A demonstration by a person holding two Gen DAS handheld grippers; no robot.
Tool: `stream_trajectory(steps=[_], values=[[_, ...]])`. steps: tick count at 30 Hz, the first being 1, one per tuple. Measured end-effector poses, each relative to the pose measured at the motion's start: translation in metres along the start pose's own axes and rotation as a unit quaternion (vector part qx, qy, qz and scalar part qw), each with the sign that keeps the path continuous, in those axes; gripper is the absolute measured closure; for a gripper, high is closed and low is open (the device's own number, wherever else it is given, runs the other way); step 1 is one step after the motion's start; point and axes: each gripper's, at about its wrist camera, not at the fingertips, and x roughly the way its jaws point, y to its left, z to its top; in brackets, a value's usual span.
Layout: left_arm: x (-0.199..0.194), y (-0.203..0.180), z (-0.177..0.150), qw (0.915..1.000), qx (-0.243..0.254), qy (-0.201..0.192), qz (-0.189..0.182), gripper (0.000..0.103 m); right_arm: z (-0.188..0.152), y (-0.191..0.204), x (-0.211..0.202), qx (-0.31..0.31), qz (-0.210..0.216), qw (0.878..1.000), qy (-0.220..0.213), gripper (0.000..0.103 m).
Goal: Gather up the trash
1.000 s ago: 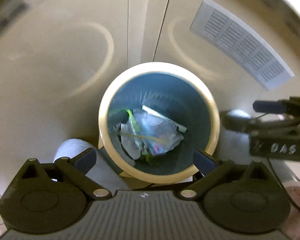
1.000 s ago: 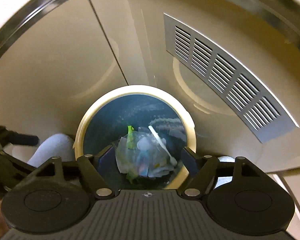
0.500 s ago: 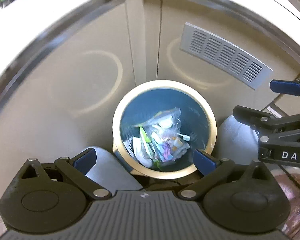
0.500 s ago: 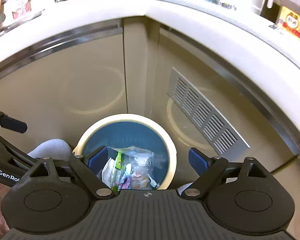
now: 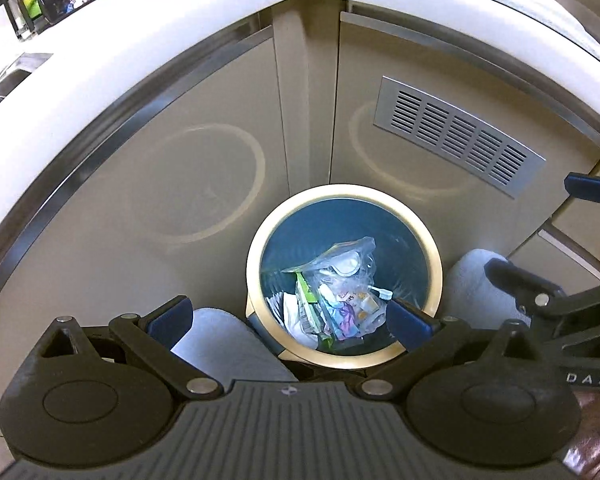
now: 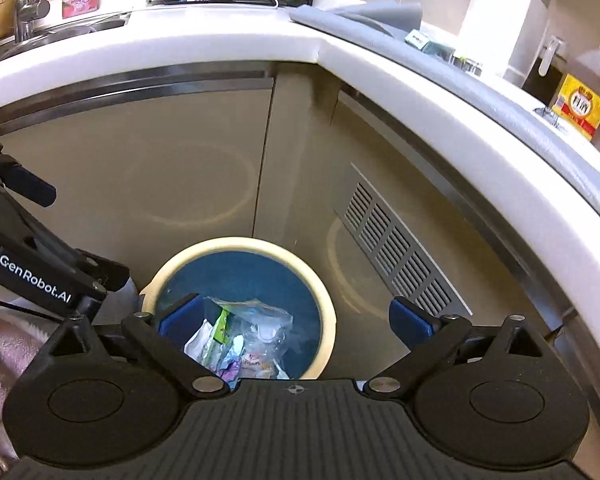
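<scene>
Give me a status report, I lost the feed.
Left gripper open, empty. Right gripper open, empty, jaws just widened. Trash lies inside the bin. Nothing in the way.

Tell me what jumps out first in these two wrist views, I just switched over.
The round bin with its cream rim and blue inside stands on the floor in the corner of the beige cabinets, holding a clear bag of trash. Both the left gripper and the right gripper are above it, open and empty. A slatted vent sits in the right cabinet door.
</scene>
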Motion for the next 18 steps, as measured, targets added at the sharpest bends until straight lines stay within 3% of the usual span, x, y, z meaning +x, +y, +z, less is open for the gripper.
stream_trajectory(steps=[18], values=[[0.0005,-0.0007,-0.0008,1.0,0.001,0.0,0.0,0.0,-0.0025,-0.0006,0.0051,0.011,0.008,1.0,0.01,0.0]])
